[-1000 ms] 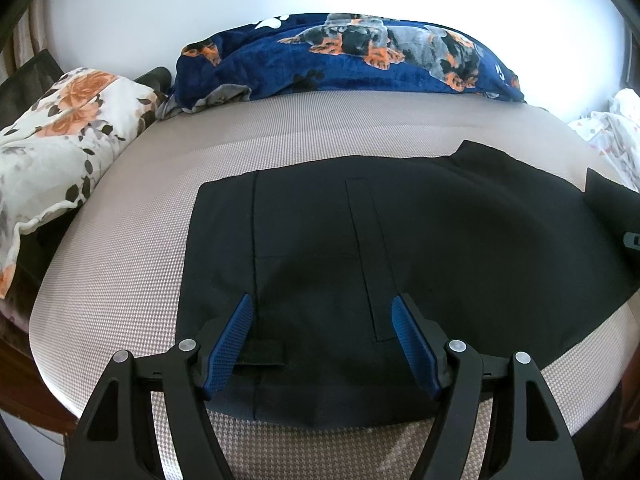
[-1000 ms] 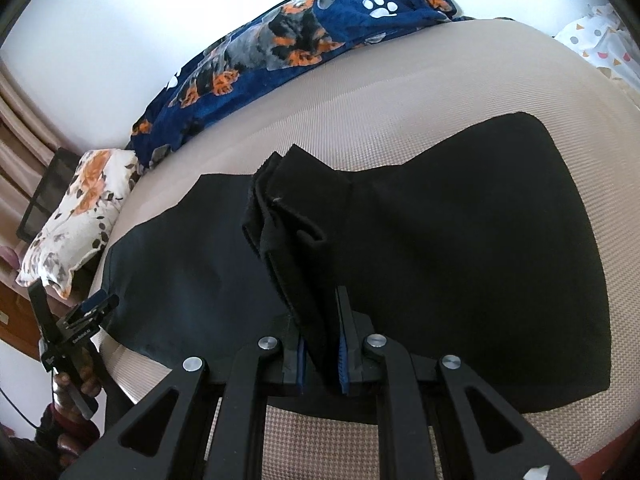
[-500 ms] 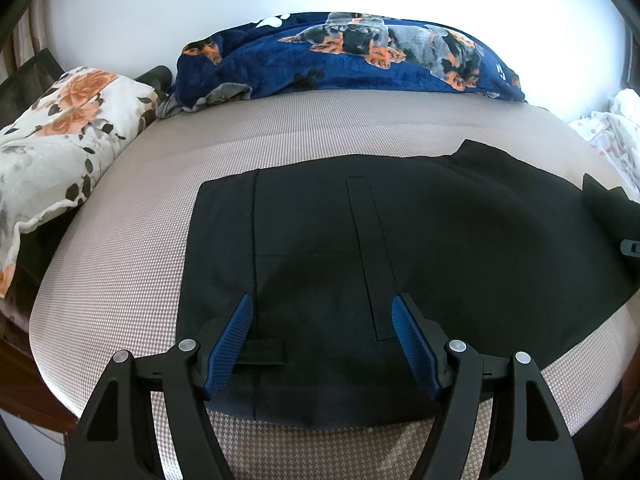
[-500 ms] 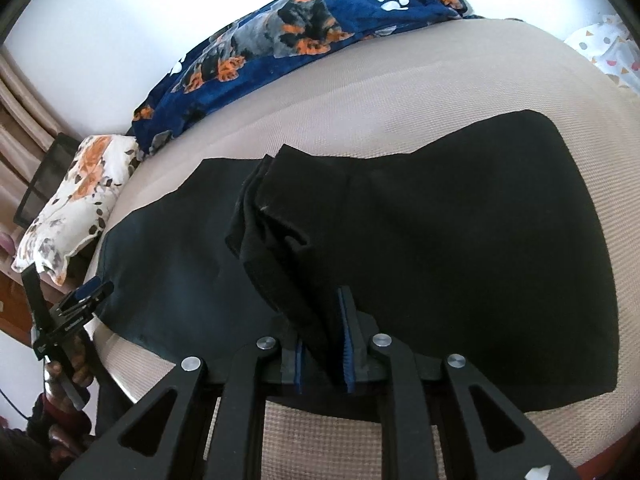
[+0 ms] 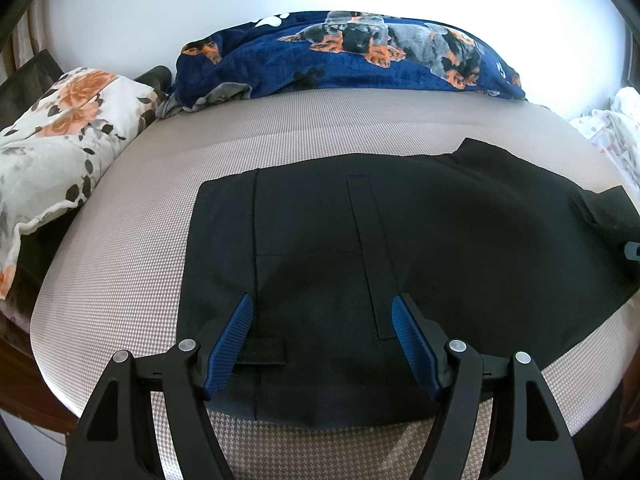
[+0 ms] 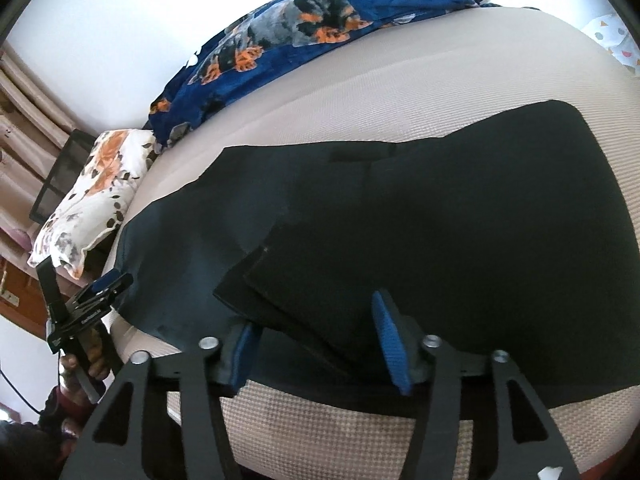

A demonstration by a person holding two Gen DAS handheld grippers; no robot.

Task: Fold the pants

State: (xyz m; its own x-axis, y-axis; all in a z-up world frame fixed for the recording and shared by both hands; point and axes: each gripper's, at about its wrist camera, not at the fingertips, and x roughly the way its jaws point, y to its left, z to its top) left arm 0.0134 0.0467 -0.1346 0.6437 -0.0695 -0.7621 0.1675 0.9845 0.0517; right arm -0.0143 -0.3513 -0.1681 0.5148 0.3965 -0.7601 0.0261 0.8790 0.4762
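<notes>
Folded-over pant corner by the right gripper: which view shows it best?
Right wrist view: the folded-over corner lies between the opening right gripper jaws. Left wrist view shows only a dark bump at its right edge.

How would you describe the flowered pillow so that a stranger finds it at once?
Start from the beige bed where the black pants lie. Along the wall lies a dark blue blanket with dog prints. The pillow sits at its left end: the only white thing with orange flowers.
</notes>
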